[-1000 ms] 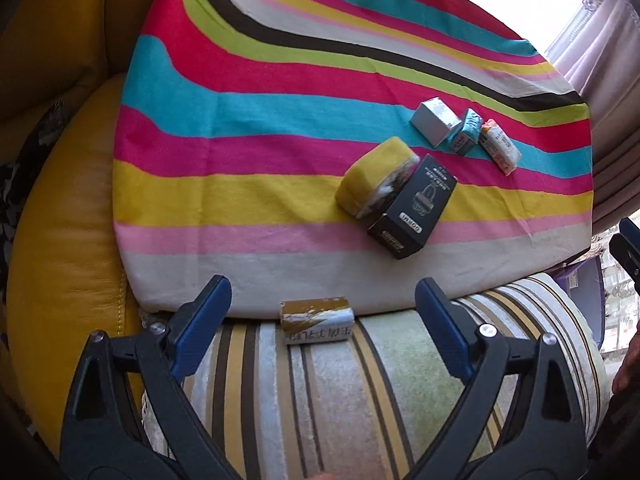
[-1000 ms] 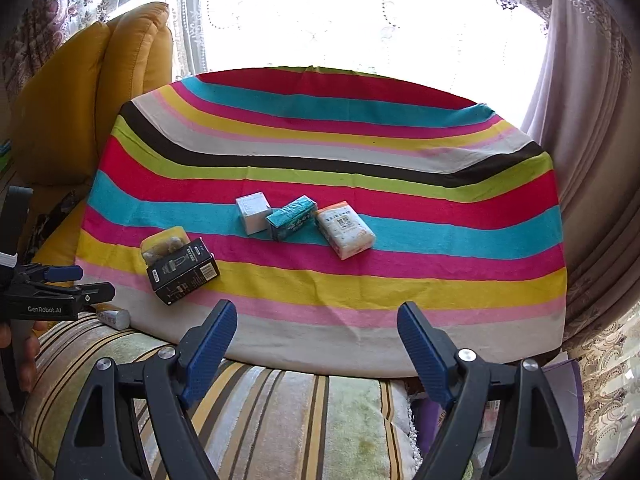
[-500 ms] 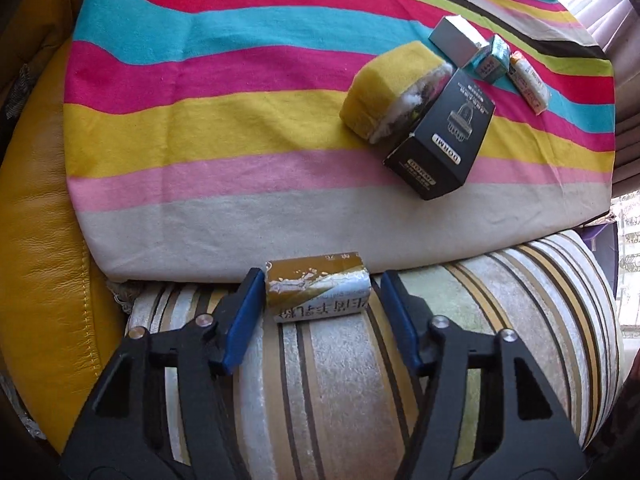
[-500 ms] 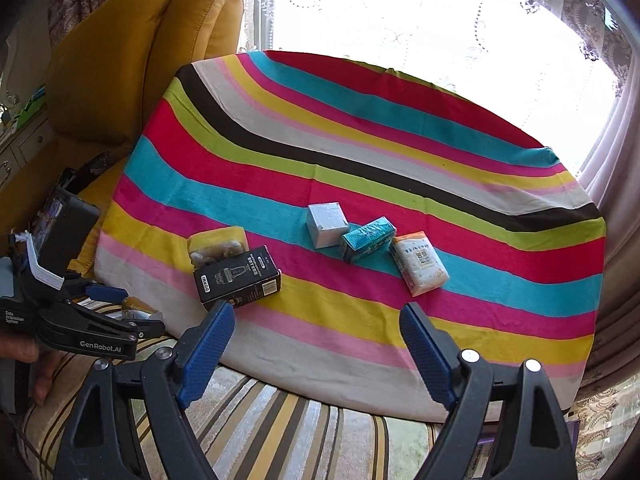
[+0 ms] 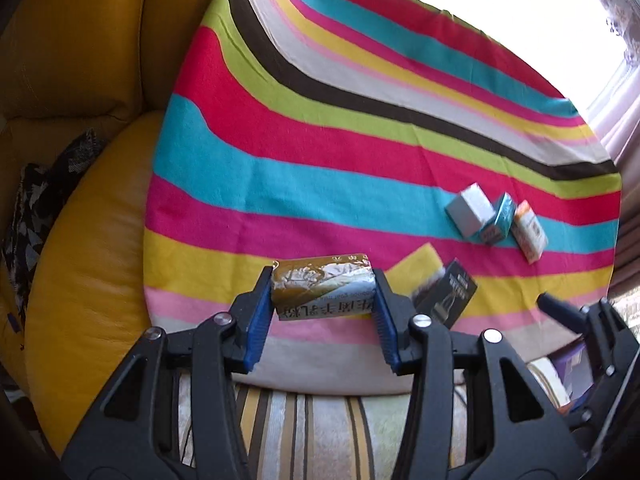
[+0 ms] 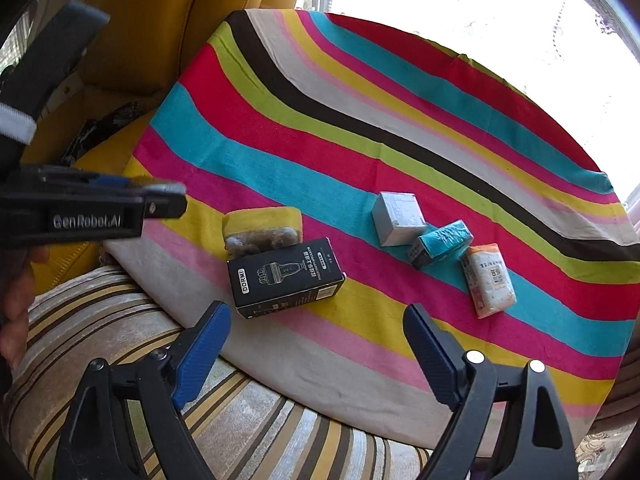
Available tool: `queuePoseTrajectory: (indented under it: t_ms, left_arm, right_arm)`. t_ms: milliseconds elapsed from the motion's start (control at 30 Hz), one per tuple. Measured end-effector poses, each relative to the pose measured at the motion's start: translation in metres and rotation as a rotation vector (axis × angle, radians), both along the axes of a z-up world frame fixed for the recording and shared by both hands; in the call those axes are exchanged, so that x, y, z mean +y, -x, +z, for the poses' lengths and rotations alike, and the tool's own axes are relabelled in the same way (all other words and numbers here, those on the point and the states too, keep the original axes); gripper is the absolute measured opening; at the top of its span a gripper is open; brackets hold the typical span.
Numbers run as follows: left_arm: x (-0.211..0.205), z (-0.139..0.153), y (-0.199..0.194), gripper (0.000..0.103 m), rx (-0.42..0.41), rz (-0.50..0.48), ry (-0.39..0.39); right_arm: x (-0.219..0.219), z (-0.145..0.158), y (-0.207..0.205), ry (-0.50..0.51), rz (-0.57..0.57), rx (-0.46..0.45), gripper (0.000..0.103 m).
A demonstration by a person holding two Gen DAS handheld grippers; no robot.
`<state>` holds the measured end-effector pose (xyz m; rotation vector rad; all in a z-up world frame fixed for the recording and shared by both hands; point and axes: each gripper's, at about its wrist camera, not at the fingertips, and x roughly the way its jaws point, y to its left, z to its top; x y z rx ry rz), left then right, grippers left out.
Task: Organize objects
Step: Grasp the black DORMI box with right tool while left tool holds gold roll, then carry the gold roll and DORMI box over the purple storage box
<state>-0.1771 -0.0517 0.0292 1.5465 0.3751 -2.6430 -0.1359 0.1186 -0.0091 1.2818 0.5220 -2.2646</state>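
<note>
My left gripper point(image 5: 323, 300) is shut on a gold and white packet point(image 5: 323, 291) and holds it above the near edge of the striped cloth point(image 5: 320, 168). On the cloth lie a yellow sponge point(image 6: 262, 226), a black DORMI box point(image 6: 285, 277), a grey box point(image 6: 398, 218), a teal packet point(image 6: 442, 242) and an orange-white packet point(image 6: 489, 280). My right gripper point(image 6: 318, 356) is open and empty, just in front of the black box. The left gripper also shows from the side in the right wrist view point(image 6: 160, 196).
The cloth covers a raised surface beside a yellow leather sofa point(image 5: 80, 240). A striped cushion point(image 6: 256, 432) lies under both grippers. A dark patterned cloth point(image 5: 36, 200) lies on the sofa at the left. Curtains point(image 5: 624, 136) hang at the right.
My left gripper closed on the gold packet and lifted it off the striped cushion over the cloth. My right gripper moved closer to the black box and stayed open.
</note>
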Motion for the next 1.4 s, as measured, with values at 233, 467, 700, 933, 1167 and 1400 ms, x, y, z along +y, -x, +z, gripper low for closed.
queuePoseTrajectory:
  t_ms: [233,467,700,933,1167,1400]
  left_arm:
    - [-0.005,-0.021,0.001,0.05,0.092,0.03,-0.046]
    - [-0.004,-0.034,-0.01,0.05,0.126,0.048,-0.038]
    - [0.0,-0.036,-0.009,0.05,0.161,0.045,-0.001]
    - [0.001,-0.041,-0.008,0.05,0.156,0.043,-0.006]
    - [0.003,-0.041,-0.007,0.05,0.159,0.038,0.003]
    - [0.014,-0.034,-0.013,0.05,0.183,0.021,0.051]
  right_arm:
    - [-0.019,-0.025,0.012,-0.02,0.071,-0.028,0.089]
    - [-0.031,-0.042,0.022,-0.052,0.113,-0.028,0.089]
    - [-0.034,-0.054,0.032,-0.058,0.108,-0.02,0.095]
    - [-0.028,-0.061,0.041,-0.04,0.086,-0.035,0.095]
    - [-0.031,-0.064,0.045,-0.039,0.084,-0.045,0.091]
    - [-0.02,-0.05,0.034,-0.025,0.032,0.022,0.09]
